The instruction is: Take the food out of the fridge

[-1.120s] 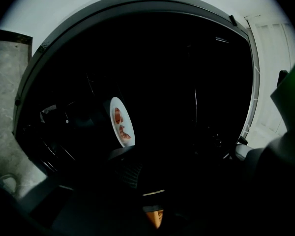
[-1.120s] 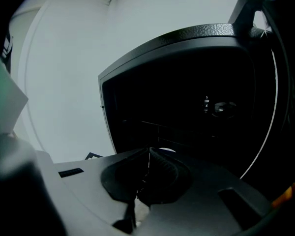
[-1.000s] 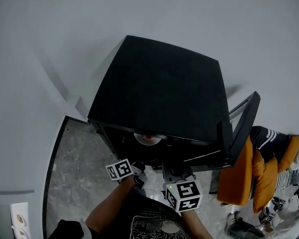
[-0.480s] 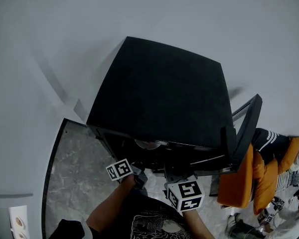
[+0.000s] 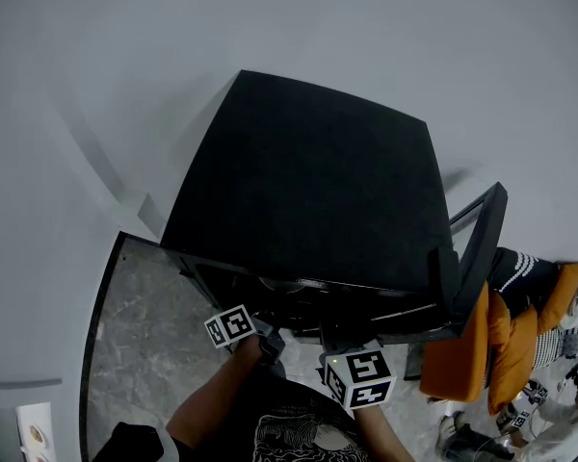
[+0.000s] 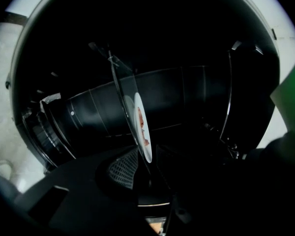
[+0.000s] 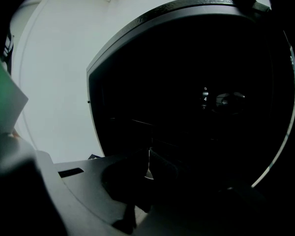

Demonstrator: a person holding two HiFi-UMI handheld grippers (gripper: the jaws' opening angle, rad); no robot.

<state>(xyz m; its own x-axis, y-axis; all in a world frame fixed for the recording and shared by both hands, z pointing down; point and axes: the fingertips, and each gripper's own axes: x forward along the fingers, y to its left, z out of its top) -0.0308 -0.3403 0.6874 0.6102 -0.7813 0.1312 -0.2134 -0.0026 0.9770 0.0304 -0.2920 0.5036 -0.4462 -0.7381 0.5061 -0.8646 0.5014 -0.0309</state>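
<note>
**plate gripped at the mouth of the fridge**

the left gripper [image 6: 146,173] is seen closed on the near rim of a white plate [image 6: 148,150]. the rim runs down into the narrow space between the two dark jaws, and the meshed pad [image 6: 122,167] of one jaw is pressed close beside it. reddish food [image 6: 141,124] is carried on the plate. the plate is viewed almost edge-on and lies inside the black fridge [image 5: 308,181], close against a clear shelf [image 6: 119,82]. whether it rests on that shelf cannot be told.

the right gripper [image 7: 148,173] is pointed into the dark interior, where a control dial [image 7: 226,101] is faintly lit, with small numbers beside it. its jaws are drawn almost together, and only a thin pale sliver [image 7: 148,163] is shown between them. what that sliver belongs to cannot be made out.

in the head view the fridge is seen from above, with its door [image 5: 477,248] swung open at the right. the left marker cube [image 5: 231,326] and the right marker cube [image 5: 356,376] are held near each other at the lower edge of the opening. the jaws and the plate are hidden there under the fridge's top. a grey marbled floor [image 5: 135,335] is seen to the left of the fridge, and an orange cushioned object [image 5: 460,349] is seen just beyond the door.
</note>
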